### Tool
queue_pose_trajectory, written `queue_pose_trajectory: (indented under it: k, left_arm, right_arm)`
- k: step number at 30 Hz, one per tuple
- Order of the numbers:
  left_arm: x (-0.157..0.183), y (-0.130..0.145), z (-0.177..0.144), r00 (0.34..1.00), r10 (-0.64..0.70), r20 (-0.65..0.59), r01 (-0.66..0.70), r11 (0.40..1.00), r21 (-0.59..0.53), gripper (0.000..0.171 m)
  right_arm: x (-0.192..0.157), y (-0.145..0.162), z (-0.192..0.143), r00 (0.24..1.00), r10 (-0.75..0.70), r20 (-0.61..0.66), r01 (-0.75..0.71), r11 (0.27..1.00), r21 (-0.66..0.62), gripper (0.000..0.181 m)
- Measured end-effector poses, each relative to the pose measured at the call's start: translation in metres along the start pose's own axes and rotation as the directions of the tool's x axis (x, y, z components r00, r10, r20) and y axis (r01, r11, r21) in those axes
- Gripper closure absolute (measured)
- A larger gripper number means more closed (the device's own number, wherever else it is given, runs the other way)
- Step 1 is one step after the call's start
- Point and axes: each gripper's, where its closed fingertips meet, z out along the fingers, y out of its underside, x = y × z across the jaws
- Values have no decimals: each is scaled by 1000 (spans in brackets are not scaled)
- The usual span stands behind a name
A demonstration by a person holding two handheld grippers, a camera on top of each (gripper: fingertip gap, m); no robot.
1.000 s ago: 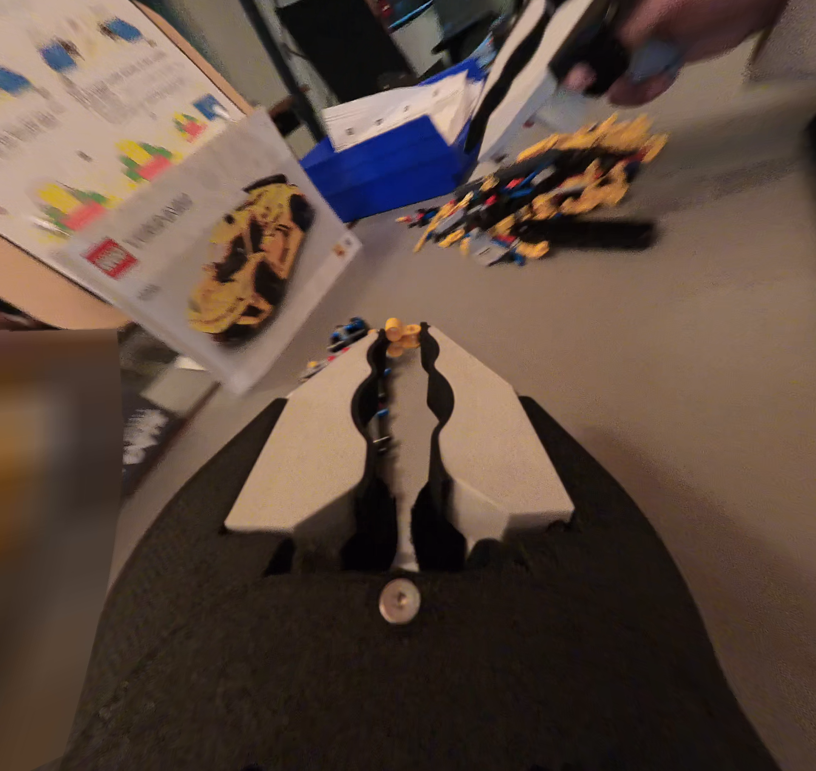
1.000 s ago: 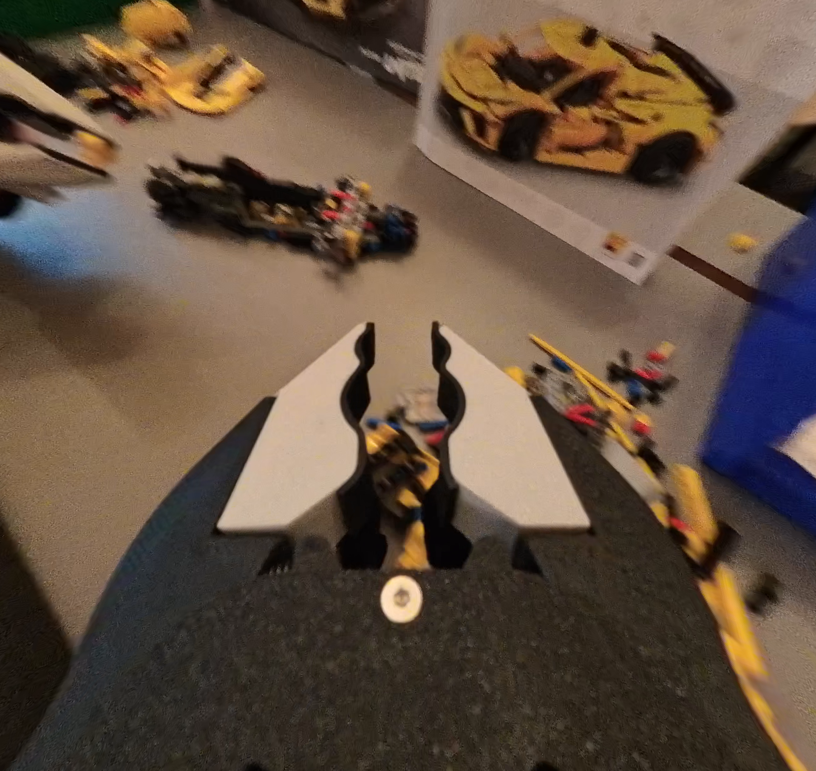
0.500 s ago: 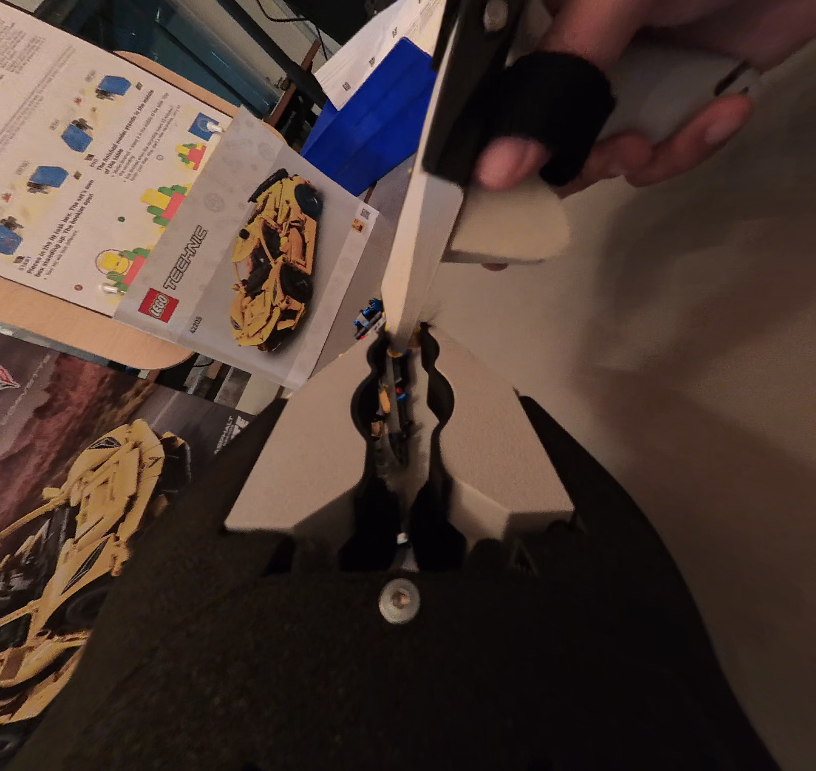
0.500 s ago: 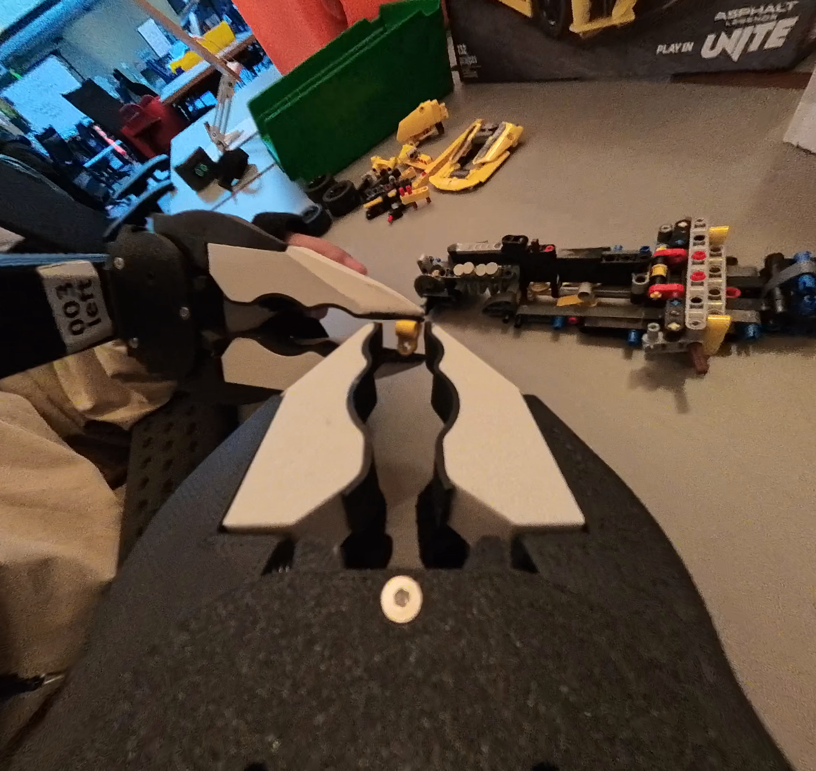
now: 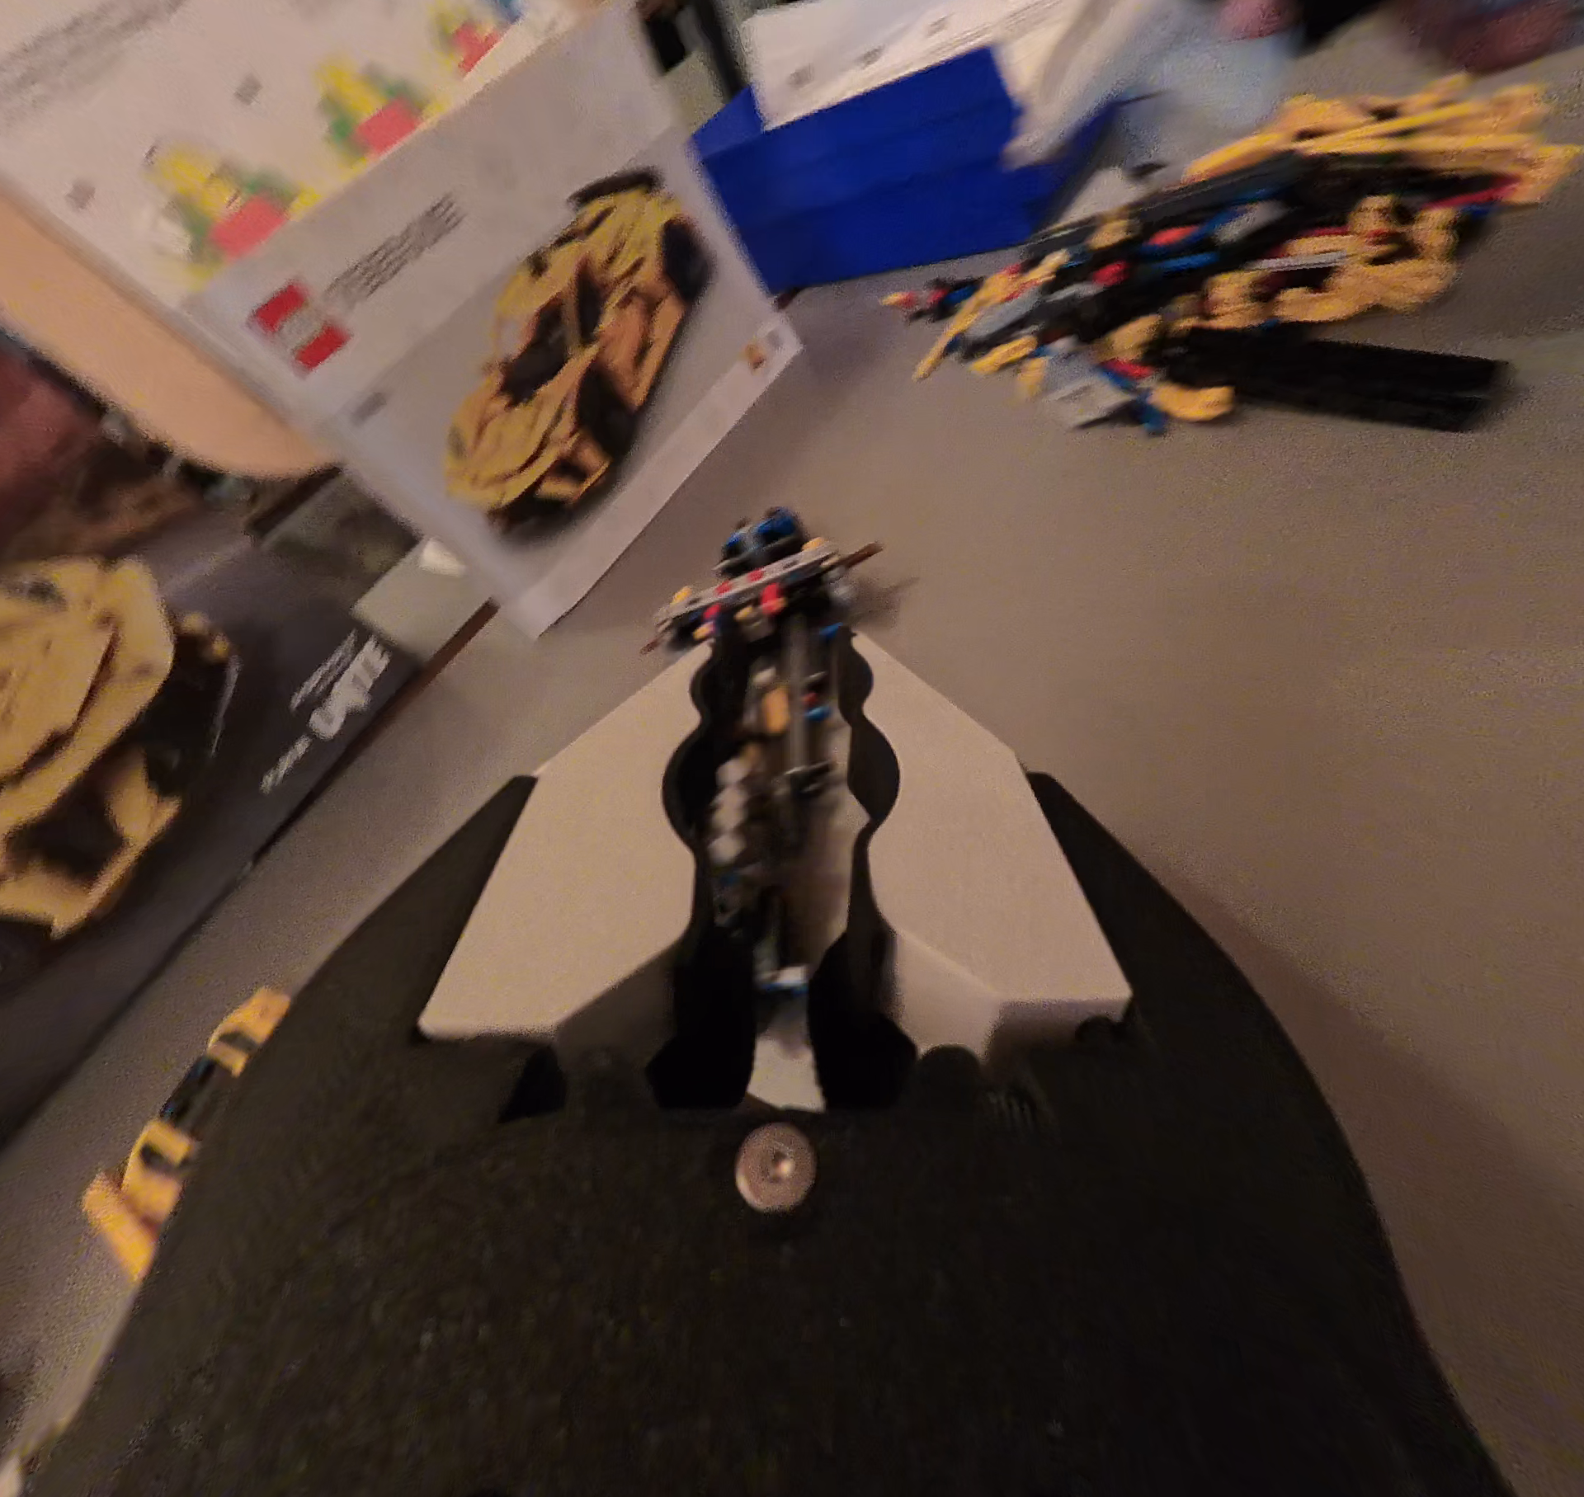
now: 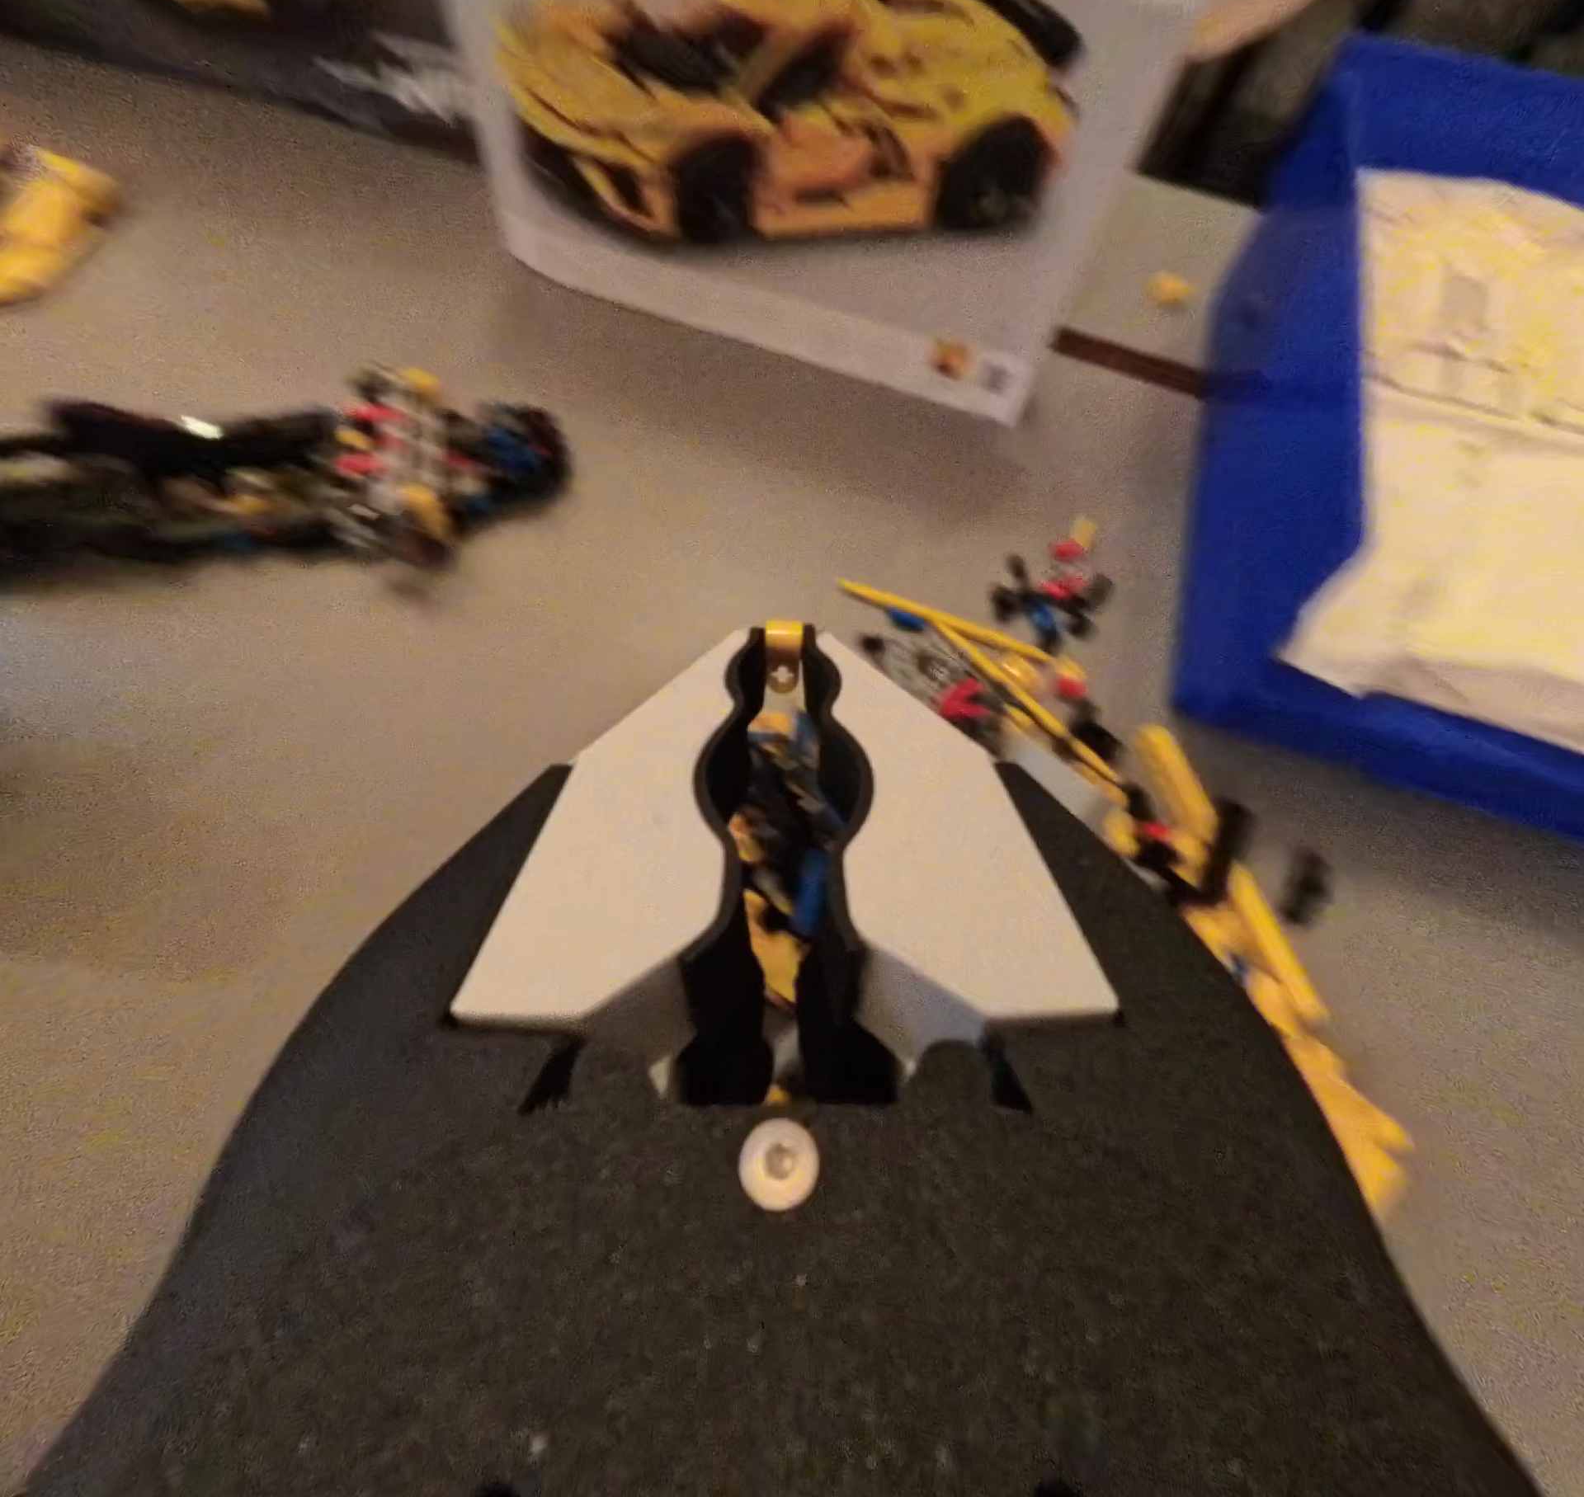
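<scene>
My left gripper (image 5: 776, 655) is open, its jaws a little apart over a long black brick-built chassis (image 5: 771, 590) that lies on the grey table and shows through the gap. I cannot tell whether the fingers touch it. My right gripper (image 6: 782, 642) is shut on a small yellow connector piece (image 6: 782, 652) pinched at its tips. It hovers above a heap of yellow, black and blue parts (image 6: 1157, 813). The chassis (image 6: 283, 470) lies to its left. Both views are motion-blurred.
A booklet with a yellow car on its cover (image 5: 531, 325) (image 6: 797, 128) lies at the back. A blue bin with white paper bags (image 5: 874, 170) (image 6: 1286, 470) stands beside the parts heap (image 5: 1286, 256). A dark car box (image 5: 129, 727) and loose yellow panels (image 5: 171, 1113) (image 6: 43, 213) lie left. About 25 centimetres separates my left fingertips from my right.
The small yellow piece passed from my left gripper's tips to my right gripper. The right gripper swung away toward the parts heap. The left opened and moved over the chassis.
</scene>
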Motion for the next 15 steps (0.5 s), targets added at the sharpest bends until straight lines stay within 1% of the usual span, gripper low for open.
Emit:
queue_pose_trajectory:
  k: [1,2,3,4,5,6,8,10,11,12,13,15]
  left_arm:
    - [-17,9,0,998,-49,25,50,998,-33,144]
    - [-36,19,-1,993,-98,67,103,992,-68,142]
    - [-56,30,-3,981,-145,127,158,982,-99,142]
    - [-71,42,-5,967,-189,170,212,969,-125,142]
    - [-82,52,-7,954,-235,187,263,954,-142,142]
    - [-89,60,-8,939,-283,196,314,938,-149,142]
    - [-93,76,-8,908,-376,185,407,895,-180,142]
    - [-82,92,-6,897,-423,132,443,857,-262,142]
    - [-74,100,-5,897,-431,97,438,842,-314,142]
    - [-67,106,-5,896,-439,66,432,830,-352,143]
    - [-64,108,-5,891,-450,59,440,823,-360,144]
    - [-58,106,-3,874,-485,33,464,813,-352,153]
  right_arm:
    - [31,20,-4,995,-21,-102,11,995,-98,174]
    - [53,37,-9,984,-48,-170,19,985,-170,174]
    - [64,50,-11,979,-69,-192,27,977,-213,175]
    - [69,58,-12,978,-90,-189,45,972,-233,174]
    - [73,60,-13,974,-115,-197,68,971,-230,174]
    - [77,61,-13,966,-146,-212,97,969,-226,174]
    - [88,57,-17,935,-207,-288,143,963,-229,174]
    - [88,48,-21,912,-237,-334,173,962,-213,174]
    - [83,43,-21,913,-226,-341,166,967,-196,174]
    - [73,37,-19,929,-205,-308,158,973,-168,174]
    - [59,32,-17,951,-177,-255,145,979,-140,170]
    - [26,17,-12,985,-116,-128,108,992,-71,159]
